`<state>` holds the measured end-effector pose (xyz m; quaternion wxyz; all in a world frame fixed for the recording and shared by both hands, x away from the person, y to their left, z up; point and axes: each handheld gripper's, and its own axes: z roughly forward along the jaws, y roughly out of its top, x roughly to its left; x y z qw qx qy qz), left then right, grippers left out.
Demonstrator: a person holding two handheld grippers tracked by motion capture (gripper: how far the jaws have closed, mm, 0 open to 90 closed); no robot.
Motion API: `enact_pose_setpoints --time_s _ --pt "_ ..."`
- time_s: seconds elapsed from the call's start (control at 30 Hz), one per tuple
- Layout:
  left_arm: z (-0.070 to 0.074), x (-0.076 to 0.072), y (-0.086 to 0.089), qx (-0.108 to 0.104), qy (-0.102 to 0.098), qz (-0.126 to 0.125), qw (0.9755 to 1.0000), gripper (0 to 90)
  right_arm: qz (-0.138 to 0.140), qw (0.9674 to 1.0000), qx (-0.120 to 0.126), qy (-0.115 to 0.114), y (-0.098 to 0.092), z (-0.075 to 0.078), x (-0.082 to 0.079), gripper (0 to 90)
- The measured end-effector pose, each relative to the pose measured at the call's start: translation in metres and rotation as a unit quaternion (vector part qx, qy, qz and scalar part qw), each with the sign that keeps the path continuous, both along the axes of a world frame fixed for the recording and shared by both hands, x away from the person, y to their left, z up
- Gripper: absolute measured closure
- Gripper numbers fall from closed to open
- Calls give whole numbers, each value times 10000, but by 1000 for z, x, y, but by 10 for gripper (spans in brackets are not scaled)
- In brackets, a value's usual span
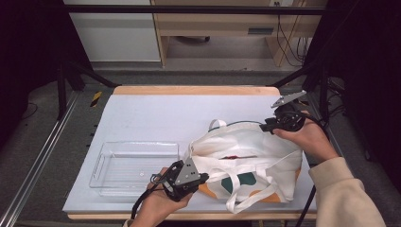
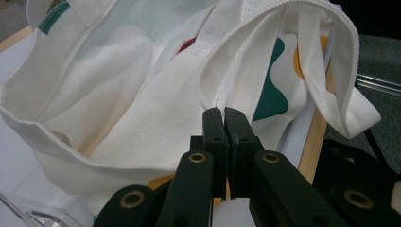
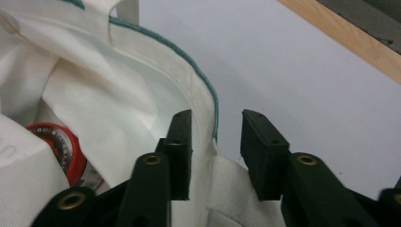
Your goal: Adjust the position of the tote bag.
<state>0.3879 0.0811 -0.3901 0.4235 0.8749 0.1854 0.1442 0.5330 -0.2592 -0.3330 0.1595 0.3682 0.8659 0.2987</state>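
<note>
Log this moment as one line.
left tool: shut on bag rim | right tool: open, straddling far rim, not pinching | red-lidded item: inside bag | bin: left of bag

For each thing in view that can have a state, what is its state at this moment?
Tote bag: lying on the table, mouth held open, something red inside.
Clear tray: empty, beside the bag.
Left tongs: shut on the bag's near rim.
Right tongs: open, astride the far rim, not yet pressing it.
</note>
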Motion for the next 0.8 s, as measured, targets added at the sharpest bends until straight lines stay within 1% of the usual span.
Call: enact_pose_setpoints --time_s 0.1,0.13,0.2,0.27,0.33,0.43,0.47,0.57,0.6,0.67,0.77,0.8 --pt "1 -1 1 -24 -2 16 10000 886 24 10000 61 -6 0 -1 -4 779" --pt "1 -1 1 -59 -4 42 10000 885 45 9999 105 -25 0 -1 -7 800" --pt "1 -1 2 -74 0 49 10000 885 84 9999 112 -57 1 0 -10 819" --pt "1 -1 3 -100 9 58 9999 884 136 9997 169 -96 1 1 -14 826" --pt "0 -1 4 -114 -3 76 9999 881 129 9995 259 -122 1 3 -19 828" --pt "1 -1 5 -167 40 96 9998 873 205 9985 440 -249 3 6 -28 831" --pt "2 -1 6 -190 16 105 9998 871 217 9984 459 -265 3 6 -31 831" --pt "5 -1 7 -267 39 107 9996 855 268 9975 557 -338 5 5 -40 832" --pt "7 -1 8 -295 42 113 9995 843 282 9974 576 -340 5 5 -43 832" --pt "9 -1 8 -354 -28 166 9992 792 320 9966 667 -362 5 4 -47 832" --pt "14 -3 9 -422 -46 125 9990 746 363 9959 714 -422 5 3 -53 832" --pt "15 -4 10 -432 -81 124 9990 725 356 9957 738 -425 5 3 -55 832"
